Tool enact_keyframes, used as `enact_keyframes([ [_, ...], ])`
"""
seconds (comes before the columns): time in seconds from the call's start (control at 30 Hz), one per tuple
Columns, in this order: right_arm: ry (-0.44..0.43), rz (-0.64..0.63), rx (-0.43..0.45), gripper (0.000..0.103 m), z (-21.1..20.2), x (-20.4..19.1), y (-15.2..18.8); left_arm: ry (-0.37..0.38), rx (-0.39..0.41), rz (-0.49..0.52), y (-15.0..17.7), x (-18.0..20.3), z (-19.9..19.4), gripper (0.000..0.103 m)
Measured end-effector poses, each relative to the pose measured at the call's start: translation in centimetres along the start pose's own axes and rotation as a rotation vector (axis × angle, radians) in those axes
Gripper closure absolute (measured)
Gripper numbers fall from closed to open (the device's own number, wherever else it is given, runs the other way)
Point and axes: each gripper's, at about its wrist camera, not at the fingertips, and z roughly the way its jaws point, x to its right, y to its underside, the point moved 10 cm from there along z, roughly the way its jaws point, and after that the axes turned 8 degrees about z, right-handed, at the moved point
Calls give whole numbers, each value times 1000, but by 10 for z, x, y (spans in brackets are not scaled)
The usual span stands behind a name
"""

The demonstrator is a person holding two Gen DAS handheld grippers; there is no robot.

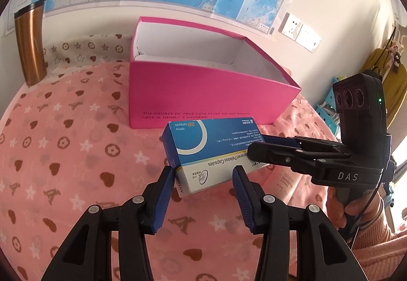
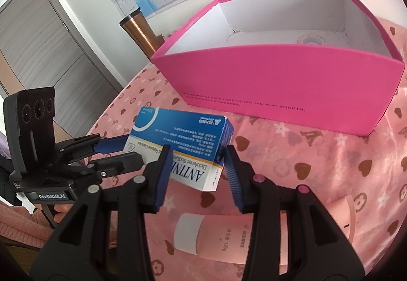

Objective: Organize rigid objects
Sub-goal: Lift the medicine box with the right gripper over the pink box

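A blue and white medicine box [image 1: 211, 151] is held above the pink cloth, in front of the open pink box [image 1: 203, 95]. My left gripper [image 1: 203, 176] is open, its pads on either side of the box's near end without clear contact. My right gripper [image 1: 257, 148] comes in from the right and is shut on the box's far end. In the right wrist view the medicine box [image 2: 183, 148] sits between my right gripper's [image 2: 198, 161] blue pads, with the left gripper [image 2: 127, 151] at its left end. The pink box [image 2: 292, 82] stands behind.
A copper tumbler [image 1: 30, 44] stands at the back left beside the wall map. A pink tube with a white cap [image 2: 216, 237] and a pink rounded object [image 2: 346, 217] lie on the cloth near my right gripper. A round object [image 2: 313, 40] lies inside the pink box.
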Motion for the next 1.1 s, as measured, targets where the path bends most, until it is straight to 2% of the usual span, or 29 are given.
enact_keyframes([
  [0.53, 8, -18, 64, 58, -16, -1, -14, -9, 66, 52, -29, 6, -8, 56],
  [1.1, 24, -91, 134, 58, -35, -12, -51, -30, 135, 99, -64, 7, -18, 56],
])
